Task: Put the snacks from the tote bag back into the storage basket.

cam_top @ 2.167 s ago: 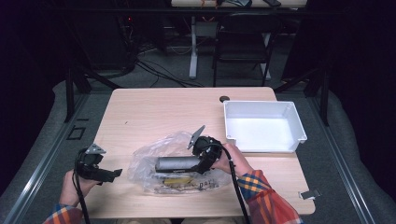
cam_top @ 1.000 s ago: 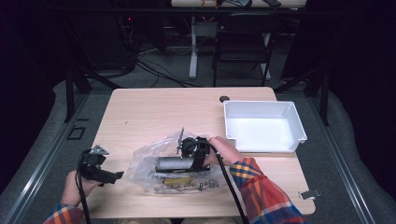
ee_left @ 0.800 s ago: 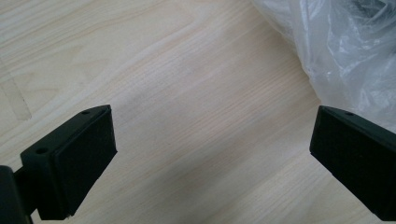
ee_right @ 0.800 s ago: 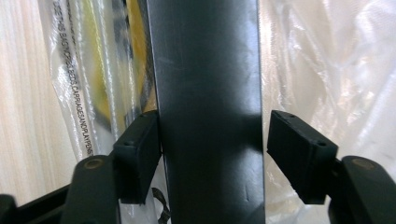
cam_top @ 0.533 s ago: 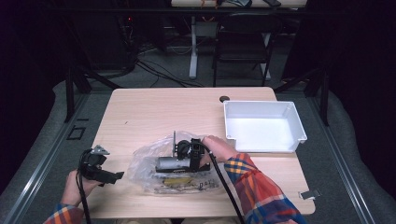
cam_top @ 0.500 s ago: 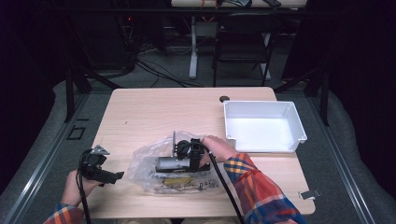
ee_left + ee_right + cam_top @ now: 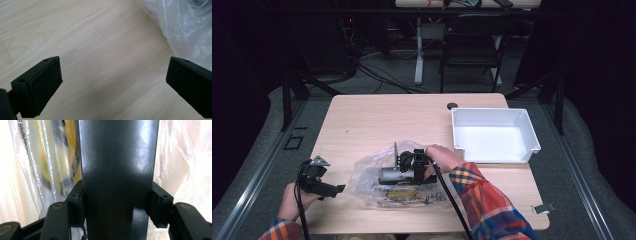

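A crumpled clear plastic bag (image 7: 372, 177) lies at the front middle of the table, with yellow and black items (image 7: 404, 193) inside it. A dark grey metal bar (image 7: 393, 175) lies on the bag. My right gripper (image 7: 408, 165) reaches in from the right; its jaws have just been closing. In the right gripper view, both pads (image 7: 76, 202) press on the sides of the bar (image 7: 117, 170). My left gripper (image 7: 337, 189) rests at the front left, open, with bare wood between its fingers (image 7: 37, 82). The bag's edge (image 7: 185, 27) shows at the upper right of the left gripper view.
A white tray (image 7: 532, 145) stands at the right of the table, close to the right hand. A small black round cap (image 7: 452, 105) sits near the far edge. Bare wood spreads across the far left. A chair and cables stand beyond the table.
The right hand has shifted left over the bag and turned, and its gripper now sits at the grey bar. The left gripper has stayed where it was.
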Tool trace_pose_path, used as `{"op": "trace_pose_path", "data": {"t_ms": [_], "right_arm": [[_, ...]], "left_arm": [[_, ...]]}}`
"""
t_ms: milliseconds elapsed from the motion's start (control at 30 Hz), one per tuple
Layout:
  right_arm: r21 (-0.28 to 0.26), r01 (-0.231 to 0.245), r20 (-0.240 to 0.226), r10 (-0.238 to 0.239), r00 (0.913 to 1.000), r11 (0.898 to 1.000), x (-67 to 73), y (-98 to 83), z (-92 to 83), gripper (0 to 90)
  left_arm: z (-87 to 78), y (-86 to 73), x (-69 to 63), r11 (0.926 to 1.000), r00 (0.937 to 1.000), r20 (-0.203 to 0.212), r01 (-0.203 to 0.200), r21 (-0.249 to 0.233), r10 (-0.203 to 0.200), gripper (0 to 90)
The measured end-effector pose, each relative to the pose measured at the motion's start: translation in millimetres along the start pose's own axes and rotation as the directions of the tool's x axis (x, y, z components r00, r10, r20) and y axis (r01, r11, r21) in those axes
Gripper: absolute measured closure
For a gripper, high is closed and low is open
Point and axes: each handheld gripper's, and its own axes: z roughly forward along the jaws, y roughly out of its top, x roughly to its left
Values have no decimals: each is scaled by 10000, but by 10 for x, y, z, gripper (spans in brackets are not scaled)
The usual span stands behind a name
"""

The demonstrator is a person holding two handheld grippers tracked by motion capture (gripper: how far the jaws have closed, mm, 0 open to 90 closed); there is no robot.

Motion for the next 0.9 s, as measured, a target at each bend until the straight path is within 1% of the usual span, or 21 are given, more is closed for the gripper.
{"op": "trace_pose_path", "data": {"t_ms": [167,367,500,533,567,900], "right_arm": [[-20,-75,24,75,10000,10000,2,0,-6,420],[-268,-183,-28,183,9998,9995,9,-16,-55,422],[-447,-244,-51,242,9997,9987,12,-35,-131,422],[-441,-193,-8,193,9998,9988,12,-41,-163,422],[-559,-261,-19,260,9997,9981,16,-46,-182,422],[-848,-290,-35,288,9996,9960,50,-81,-416,422]], "left_arm": [[-1,-2,-1,10000,10000,1,48,-12,-48,3],[-1,-4,1,10000,10000,12,61,-17,-61,2],[-2,-3,1,10000,10000,14,57,-27,-56,2],[-2,-3,0,10000,10000,16,54,-20,-54,2],[-2,-3,0,10000,10000,23,48,-19,-48,3],[-1,-3,0,10000,10000,29,59,-6,-59,2]]}}
